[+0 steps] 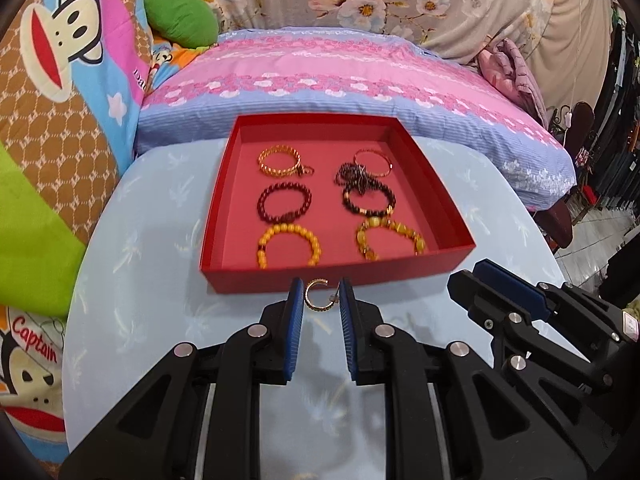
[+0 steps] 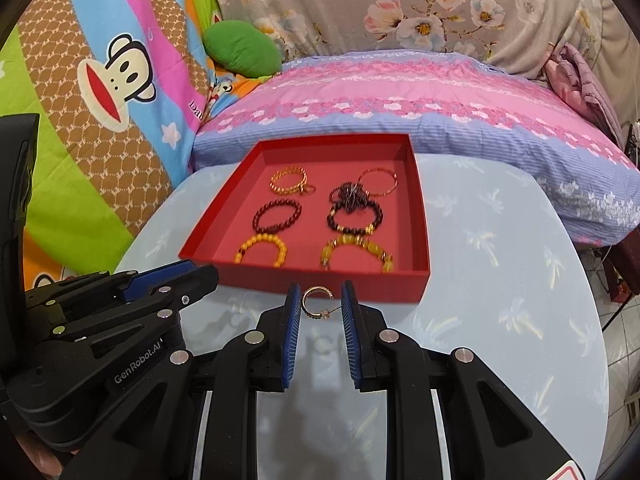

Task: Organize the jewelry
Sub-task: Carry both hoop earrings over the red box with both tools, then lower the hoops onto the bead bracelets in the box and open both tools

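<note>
A red tray holds several bracelets: gold, dark red bead, yellow bead and dark bead ones. In each wrist view a small gold hoop earring shows between the blue pads, held by its post against the right-hand pad. My left gripper is narrowly parted around its earring, just in front of the tray's near wall. My right gripper stands the same way. The right gripper also shows in the left wrist view, the left one in the right wrist view.
The tray sits on a round pale blue table. Behind it lies a pink and blue pillow, with cartoon-print bedding at the left and a green cushion.
</note>
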A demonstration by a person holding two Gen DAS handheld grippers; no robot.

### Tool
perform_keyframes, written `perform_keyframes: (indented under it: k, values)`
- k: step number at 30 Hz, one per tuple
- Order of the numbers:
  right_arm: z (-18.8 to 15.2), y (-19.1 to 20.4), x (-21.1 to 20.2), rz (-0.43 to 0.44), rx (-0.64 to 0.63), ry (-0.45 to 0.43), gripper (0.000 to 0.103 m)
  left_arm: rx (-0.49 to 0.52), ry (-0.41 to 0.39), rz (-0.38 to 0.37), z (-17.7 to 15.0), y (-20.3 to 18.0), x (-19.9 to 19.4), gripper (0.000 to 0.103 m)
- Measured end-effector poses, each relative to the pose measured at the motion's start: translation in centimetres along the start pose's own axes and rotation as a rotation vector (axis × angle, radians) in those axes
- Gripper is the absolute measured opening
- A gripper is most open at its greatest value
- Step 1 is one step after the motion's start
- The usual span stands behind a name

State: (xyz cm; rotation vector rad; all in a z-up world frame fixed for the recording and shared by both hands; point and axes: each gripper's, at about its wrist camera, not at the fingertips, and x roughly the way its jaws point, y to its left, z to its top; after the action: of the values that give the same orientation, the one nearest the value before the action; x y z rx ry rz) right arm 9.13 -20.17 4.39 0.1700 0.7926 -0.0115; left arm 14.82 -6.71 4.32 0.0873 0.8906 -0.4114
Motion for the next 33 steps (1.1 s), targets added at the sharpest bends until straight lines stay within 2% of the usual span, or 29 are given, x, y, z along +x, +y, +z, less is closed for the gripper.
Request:
perform_keyframes:
  k: [16,33]
  values:
    - [5.4,-1.4,5.1,-0.032,-0.001,-0.021,0.02,0.015,-0.012,0.014,5.6,0.0,5.1,0.018]
    - [6.4,-2.9,10.7,-0.054,0.028,0.035,0.02,0.0,0.041,0.032,7.2,0.8,11.2,0.018]
